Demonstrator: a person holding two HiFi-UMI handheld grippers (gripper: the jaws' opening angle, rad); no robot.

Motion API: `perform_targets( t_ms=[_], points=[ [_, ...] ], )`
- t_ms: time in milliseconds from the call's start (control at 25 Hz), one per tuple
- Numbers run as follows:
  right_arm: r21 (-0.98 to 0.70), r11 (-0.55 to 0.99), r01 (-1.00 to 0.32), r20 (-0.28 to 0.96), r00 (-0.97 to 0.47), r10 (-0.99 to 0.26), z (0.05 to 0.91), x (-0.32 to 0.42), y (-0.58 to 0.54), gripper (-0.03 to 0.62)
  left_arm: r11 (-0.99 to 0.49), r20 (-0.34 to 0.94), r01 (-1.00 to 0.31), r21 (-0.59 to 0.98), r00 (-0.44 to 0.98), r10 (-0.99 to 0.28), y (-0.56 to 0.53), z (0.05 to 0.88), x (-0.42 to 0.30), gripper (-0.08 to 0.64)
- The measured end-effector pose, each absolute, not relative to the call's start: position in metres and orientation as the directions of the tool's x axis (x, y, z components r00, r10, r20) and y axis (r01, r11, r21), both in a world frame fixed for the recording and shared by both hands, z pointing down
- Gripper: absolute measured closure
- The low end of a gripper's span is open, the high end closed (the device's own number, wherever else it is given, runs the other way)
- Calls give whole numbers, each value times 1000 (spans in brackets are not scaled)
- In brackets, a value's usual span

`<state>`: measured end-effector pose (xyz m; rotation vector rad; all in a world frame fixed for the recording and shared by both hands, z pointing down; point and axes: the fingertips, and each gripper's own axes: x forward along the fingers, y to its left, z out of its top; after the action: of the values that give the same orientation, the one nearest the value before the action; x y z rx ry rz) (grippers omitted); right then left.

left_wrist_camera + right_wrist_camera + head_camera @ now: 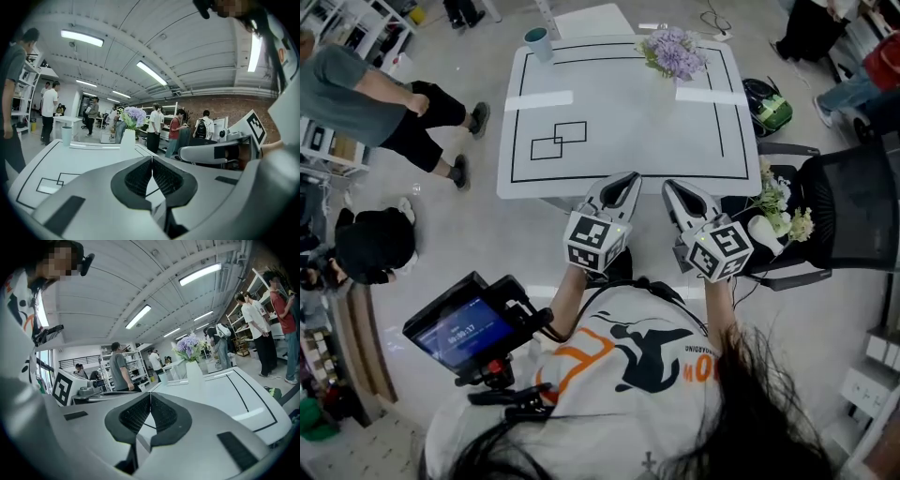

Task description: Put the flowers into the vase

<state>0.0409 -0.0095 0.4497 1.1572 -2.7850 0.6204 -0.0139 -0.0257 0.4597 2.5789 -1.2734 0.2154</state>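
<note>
A white vase holding purple flowers stands at the far right of the white table. In the left gripper view the vase is well ahead, and in the right gripper view the vase is ahead to the right. More pale flowers lie on a black chair right of the table. My left gripper and right gripper hover side by side at the table's near edge. Both are shut with nothing between the pads, as the left gripper and right gripper show in their own views.
A teal cup stands at the table's far left corner. Black outlines of small rectangles mark the tabletop. One person stands left of the table and others stand at the far right. A green bag lies on the floor.
</note>
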Motion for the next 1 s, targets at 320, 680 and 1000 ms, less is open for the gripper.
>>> perform_targets(
  t_ms=[320, 680, 1000],
  points=[
    [-340, 650, -680, 193, -727, -659, 450, 59, 62, 578, -575, 239, -804, 151, 595, -768, 52, 458, 7, 548],
    [-317, 685, -656, 175, -750, -638, 439, 58, 102, 578, -555, 230, -822, 129, 569, -790, 100, 450, 16, 548],
    [-293, 698, -653, 151, -753, -641, 431, 65, 112, 578, -549, 221, -828, 112, 560, -799, 112, 441, 25, 548]
  ],
)
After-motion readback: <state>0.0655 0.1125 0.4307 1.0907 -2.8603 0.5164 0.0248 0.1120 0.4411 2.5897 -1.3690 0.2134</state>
